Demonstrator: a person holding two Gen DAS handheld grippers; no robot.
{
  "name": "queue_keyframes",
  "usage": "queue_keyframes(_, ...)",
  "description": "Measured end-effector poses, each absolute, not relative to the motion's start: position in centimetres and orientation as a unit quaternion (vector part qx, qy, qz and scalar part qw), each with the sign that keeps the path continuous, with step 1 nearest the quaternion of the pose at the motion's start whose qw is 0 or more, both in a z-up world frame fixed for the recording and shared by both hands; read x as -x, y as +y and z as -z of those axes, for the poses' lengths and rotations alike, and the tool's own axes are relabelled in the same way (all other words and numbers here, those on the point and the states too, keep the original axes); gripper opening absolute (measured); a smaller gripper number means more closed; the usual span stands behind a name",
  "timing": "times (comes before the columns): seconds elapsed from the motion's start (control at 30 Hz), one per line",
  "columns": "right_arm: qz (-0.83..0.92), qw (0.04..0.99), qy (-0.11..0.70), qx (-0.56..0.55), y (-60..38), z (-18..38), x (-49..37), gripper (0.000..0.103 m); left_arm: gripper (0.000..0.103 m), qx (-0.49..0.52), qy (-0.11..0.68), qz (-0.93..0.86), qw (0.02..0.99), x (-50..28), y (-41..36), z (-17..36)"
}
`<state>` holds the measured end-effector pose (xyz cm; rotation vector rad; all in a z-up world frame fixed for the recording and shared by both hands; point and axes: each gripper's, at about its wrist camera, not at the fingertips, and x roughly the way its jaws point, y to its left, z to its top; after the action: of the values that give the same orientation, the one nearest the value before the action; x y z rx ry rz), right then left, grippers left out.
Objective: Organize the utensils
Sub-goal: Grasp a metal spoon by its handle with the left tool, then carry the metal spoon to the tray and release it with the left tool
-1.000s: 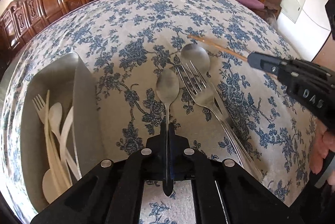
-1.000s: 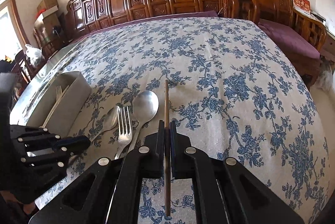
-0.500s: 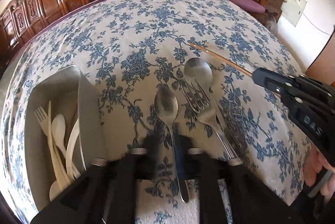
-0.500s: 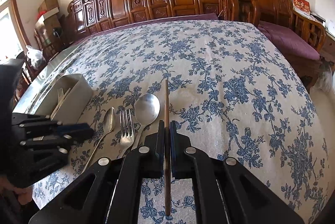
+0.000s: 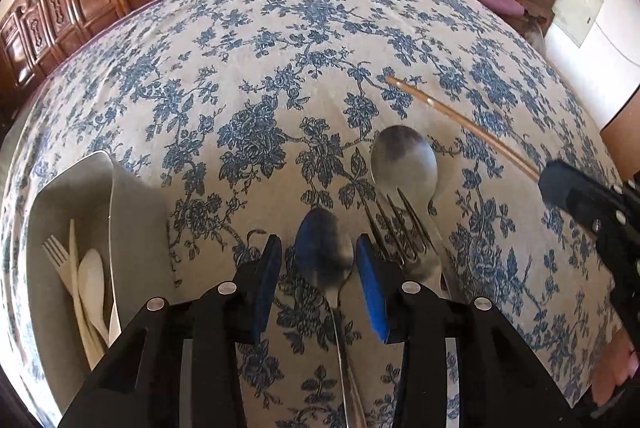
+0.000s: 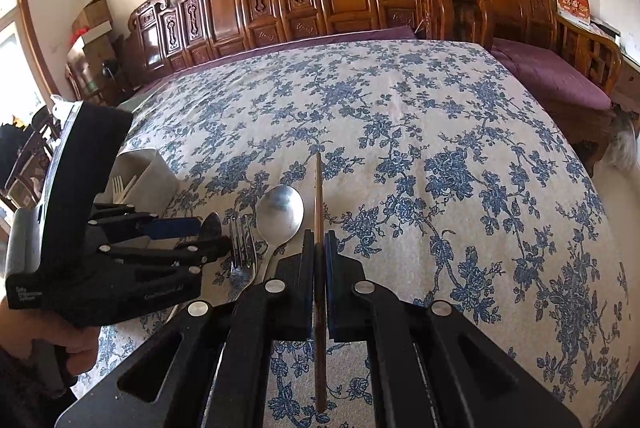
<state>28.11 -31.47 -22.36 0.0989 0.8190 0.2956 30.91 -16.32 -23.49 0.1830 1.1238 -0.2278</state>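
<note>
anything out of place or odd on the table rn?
Nothing damaged or spilled. Only oddity: the fork lies across the big spoon instead of flat on the cloth. The small spoon sits between the left gripper's opening jaws; the right gripper clamps a chopstick.

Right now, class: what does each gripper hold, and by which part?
The right gripper clamps a chopstick partway along its length. The left gripper, jaws opening, holds nothing; the small spoon lies between them.

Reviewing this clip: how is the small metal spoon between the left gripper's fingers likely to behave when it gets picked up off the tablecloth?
The small metal spoon looks polished, so it may slip between the opening left gripper pads. Its thin handle lies flat on the tablecloth, probably awkward to get under. Looking bowl-heavy, it could pivot if pinched at the handle.
</note>
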Motion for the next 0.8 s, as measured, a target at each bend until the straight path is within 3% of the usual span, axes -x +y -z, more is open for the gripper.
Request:
queue_keyframes(0.07, -0.144, 0.905, 0.398, -0.046, -31.4, 22.4, -28.1, 0.006, 0.034, -0.082, 0.529, 0.109, 0.837, -31.1, -16.3, 23.5)
queue_keyframes(0.1, -0.144, 0.905, 0.398, -0.045, -31.3, 22.4, -28.1, 0.006, 0.027, -0.08, 0.527, 0.112, 0.838, -31.1, -16.2, 23.5)
queue_keyframes(0.27, -0.147, 0.906, 0.396, -0.043, -30.9, 22.3, -28.1, 0.006, 0.027, -0.085, 0.512, 0.107, 0.848, -30.2, -15.8, 22.7)
queue_keyframes(0.8, -0.168, 0.929, 0.329, -0.029, -28.4, 19.2, -25.6, 0.006, 0.026, -0.052, 0.412, 0.11, 0.903, -25.1, -11.4, 13.0)
